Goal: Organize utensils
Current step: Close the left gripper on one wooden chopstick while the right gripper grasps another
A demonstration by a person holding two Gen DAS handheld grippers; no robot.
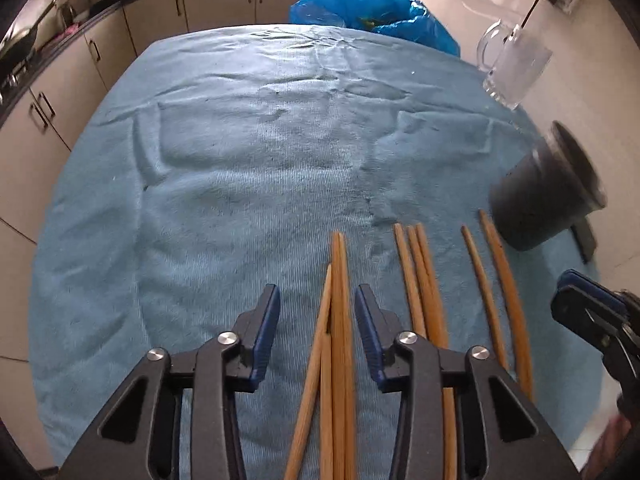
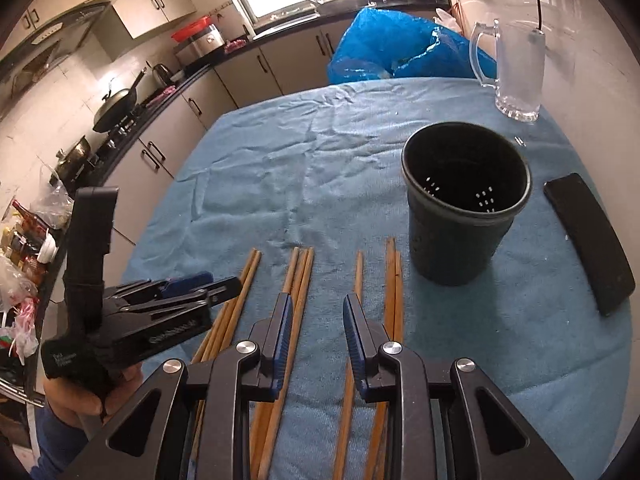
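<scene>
Wooden chopsticks (image 2: 301,280) lying in loose groups on blue towel (image 2: 280,168), just left of upright black utensil cup (image 2: 466,204) (empty inside). Left gripper (image 1: 317,312) released, straddling one bundle; right gripper (image 2: 318,320) likewise spread, gripping nothing.

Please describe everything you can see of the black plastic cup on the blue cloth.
The black, round, slightly tapered plastic cup stands upright on the blue towel cloth, open end up. It has a thick rolled rim, and small drain holes show low on its inner wall. It looks empty. The wooden chopsticks lie just beside its base; whether they touch it I cannot tell.
</scene>
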